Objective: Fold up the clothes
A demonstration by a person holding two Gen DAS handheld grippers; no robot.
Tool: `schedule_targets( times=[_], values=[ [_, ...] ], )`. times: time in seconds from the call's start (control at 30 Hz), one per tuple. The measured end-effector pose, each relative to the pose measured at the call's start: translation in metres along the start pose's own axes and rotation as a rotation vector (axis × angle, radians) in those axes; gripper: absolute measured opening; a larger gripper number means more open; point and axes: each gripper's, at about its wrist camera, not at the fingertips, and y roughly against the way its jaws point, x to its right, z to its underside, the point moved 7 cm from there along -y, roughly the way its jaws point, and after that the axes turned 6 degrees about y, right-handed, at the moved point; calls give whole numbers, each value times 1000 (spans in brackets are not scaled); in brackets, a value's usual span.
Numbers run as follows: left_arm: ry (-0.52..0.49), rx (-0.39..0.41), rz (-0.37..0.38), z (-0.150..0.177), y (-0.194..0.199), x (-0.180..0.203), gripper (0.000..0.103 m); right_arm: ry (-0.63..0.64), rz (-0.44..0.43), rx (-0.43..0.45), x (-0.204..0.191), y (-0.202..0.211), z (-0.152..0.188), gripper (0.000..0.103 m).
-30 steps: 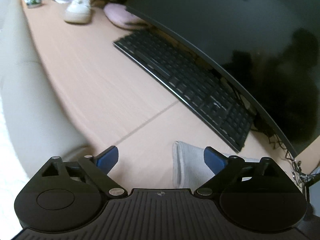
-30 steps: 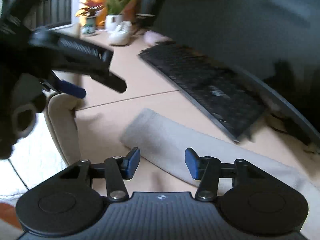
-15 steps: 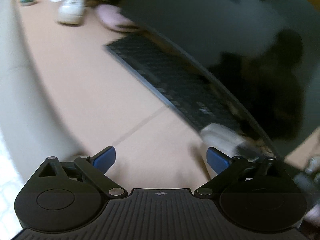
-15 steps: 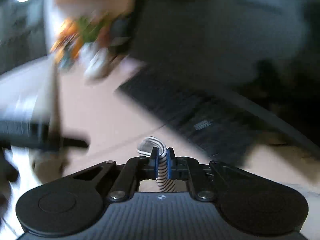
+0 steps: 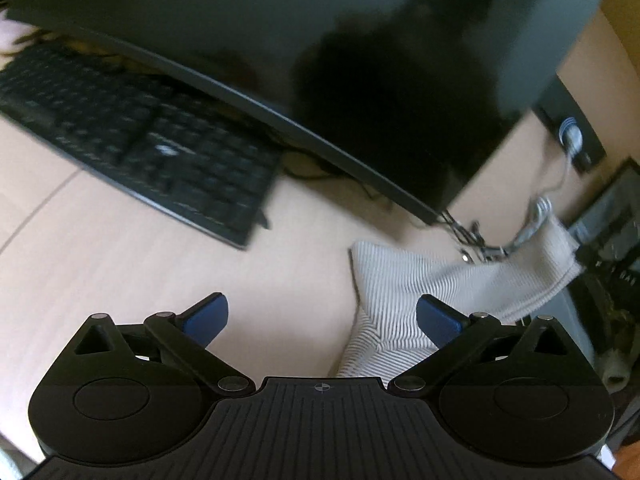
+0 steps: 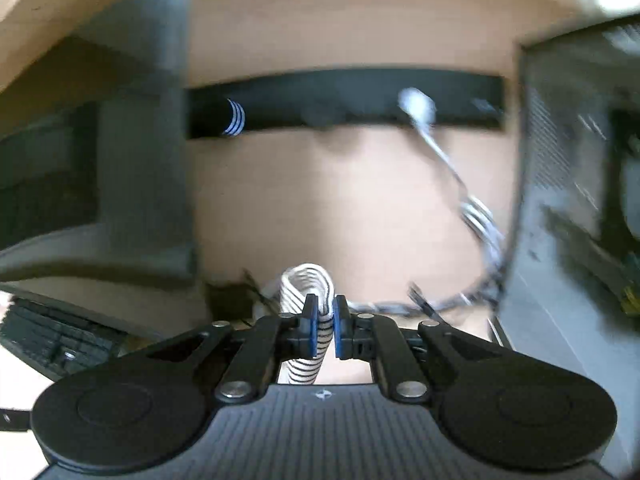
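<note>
Striped cloth (image 5: 404,280) on pale wood desk (image 5: 120,264) by keyboard (image 5: 152,148) — right tool (image 6: 325,322) clamps it, left tool (image 5: 322,316) opening, nothing gripped.

The soft knitted cloth (image 5: 400,280) is off-white with fine thin dark stripes; in the right wrist view its pinched fold (image 6: 316,304) shows cream with bolder black bands. The flat wooden desk top (image 5: 120,264) is pale peach-beige. The low rectangular keyboard (image 5: 152,140) is black, as is the wide curved monitor (image 5: 280,20), its screen a dull dark grey. Both grippers have black bodies and blue finger pads (image 5: 206,316). A braided cable (image 6: 448,160) looks white and grey.
</note>
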Motion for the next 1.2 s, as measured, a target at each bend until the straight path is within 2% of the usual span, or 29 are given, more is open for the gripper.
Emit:
schedule_targets(
  times=[0.17,0.23,0.43,0.7,0.8,0.9,0.97,1.07,1.1,1.2],
  values=[
    [-43,-58,-17,8,-24,22,103,-62,58,-80,43,-16,49,7],
    [-85,-95,-4,13,-35,32,103,-98,65,-129,52,-26,73,7],
    [-149,-167,-40,35,-58,46,103,-182,71,-252,74,-37,124,7],
    [-223,-243,-28,60,-79,66,103,-183,91,-333,85,-26,149,8],
    [-256,-268,0,69,-81,73,103,-181,85,-331,86,-9,150,15],
    [-285,-296,12,79,-83,75,103,-177,31,-316,78,16,148,27],
    [-302,-323,30,86,-84,75,103,-158,-37,-325,63,32,152,30],
    [-341,-353,100,94,-79,80,103,-119,-146,-366,37,47,165,35],
    [-353,-359,122,97,-77,82,103,-107,-168,-388,30,48,172,39],
    [-372,-393,143,104,-80,86,103,-96,-142,-439,24,43,191,41]
  ],
)
